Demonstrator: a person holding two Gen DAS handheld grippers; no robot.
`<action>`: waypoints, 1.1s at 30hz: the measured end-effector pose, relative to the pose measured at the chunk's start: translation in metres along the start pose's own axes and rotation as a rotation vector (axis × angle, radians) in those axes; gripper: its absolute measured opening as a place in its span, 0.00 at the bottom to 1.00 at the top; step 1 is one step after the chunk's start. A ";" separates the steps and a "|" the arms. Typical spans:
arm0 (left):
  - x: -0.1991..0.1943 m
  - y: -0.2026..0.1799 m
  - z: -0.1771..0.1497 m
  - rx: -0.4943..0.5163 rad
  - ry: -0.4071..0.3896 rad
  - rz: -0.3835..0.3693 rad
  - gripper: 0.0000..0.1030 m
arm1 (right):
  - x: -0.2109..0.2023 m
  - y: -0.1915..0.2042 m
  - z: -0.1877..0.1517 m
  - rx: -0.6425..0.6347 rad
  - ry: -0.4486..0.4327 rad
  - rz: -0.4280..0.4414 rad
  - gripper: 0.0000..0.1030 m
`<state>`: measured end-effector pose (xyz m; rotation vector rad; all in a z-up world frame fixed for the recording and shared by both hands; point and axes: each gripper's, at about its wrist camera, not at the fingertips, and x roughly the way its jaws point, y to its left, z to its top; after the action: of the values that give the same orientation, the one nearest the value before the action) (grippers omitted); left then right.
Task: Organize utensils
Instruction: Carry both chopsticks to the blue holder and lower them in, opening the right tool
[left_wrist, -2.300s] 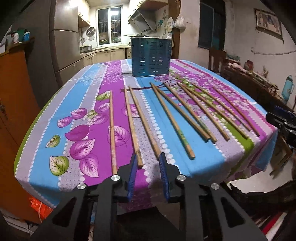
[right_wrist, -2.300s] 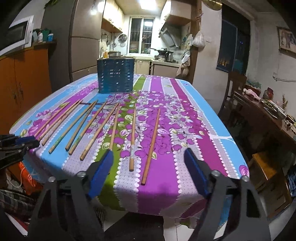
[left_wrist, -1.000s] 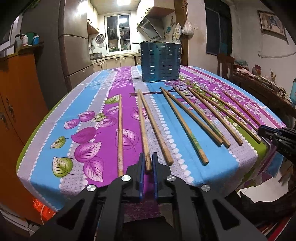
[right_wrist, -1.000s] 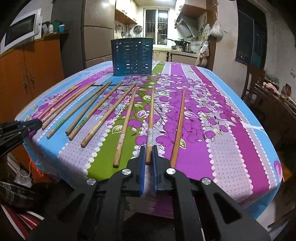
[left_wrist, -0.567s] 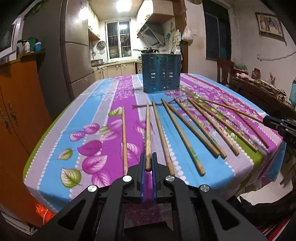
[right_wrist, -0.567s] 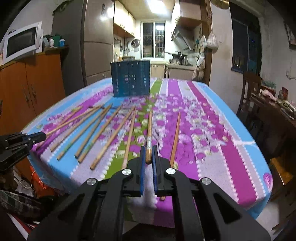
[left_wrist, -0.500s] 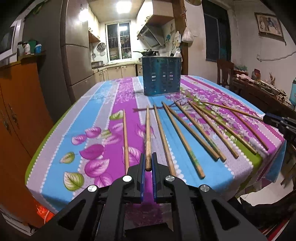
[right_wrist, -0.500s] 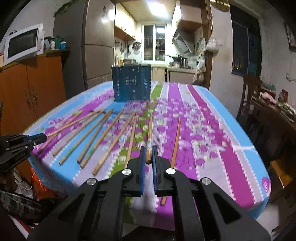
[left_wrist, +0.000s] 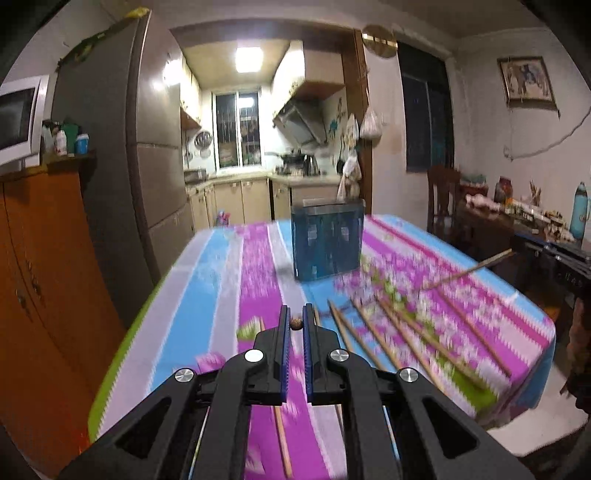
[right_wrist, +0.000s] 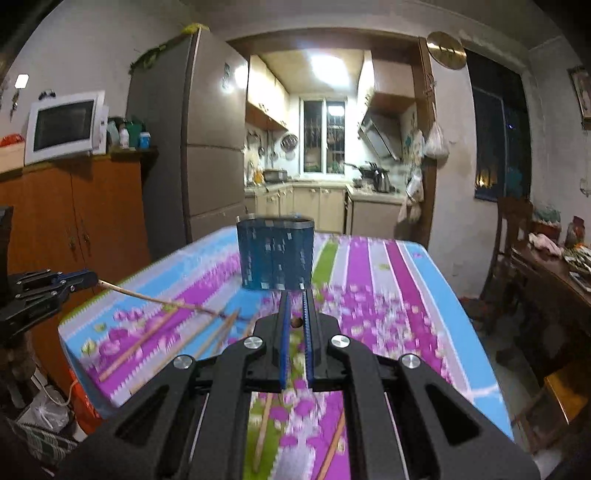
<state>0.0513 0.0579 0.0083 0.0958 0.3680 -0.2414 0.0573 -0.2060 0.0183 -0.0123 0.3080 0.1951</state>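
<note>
Above the table (left_wrist: 221, 280), the left claw (left_wrist: 295, 323) & right claw (right_wrist: 295, 322) each pinch one chopstick (left_wrist: 296, 324) end-on, prob. for dropping in. Blue holder (left_wrist: 327, 240) sits at the far end, waiting.

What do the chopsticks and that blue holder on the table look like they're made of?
Chopsticks: probably bamboo or wood, matte tan-brown, some look worn; blur hides any grain. Blue holder: possibly plastic or painted metal, with a paler rim and rows of marks on its walls; motion blur leaves it open.
</note>
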 end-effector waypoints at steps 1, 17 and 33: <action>0.000 0.002 0.010 0.000 -0.021 -0.009 0.08 | 0.001 -0.002 0.007 -0.002 -0.012 0.005 0.05; 0.028 0.014 0.110 -0.003 -0.111 -0.140 0.08 | 0.030 -0.030 0.088 0.013 -0.056 0.090 0.04; 0.091 0.020 0.241 -0.072 -0.159 -0.223 0.07 | 0.089 -0.039 0.209 -0.030 -0.181 0.073 0.00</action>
<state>0.2216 0.0250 0.1995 -0.0357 0.2286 -0.4526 0.2104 -0.2186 0.1899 -0.0129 0.1253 0.2717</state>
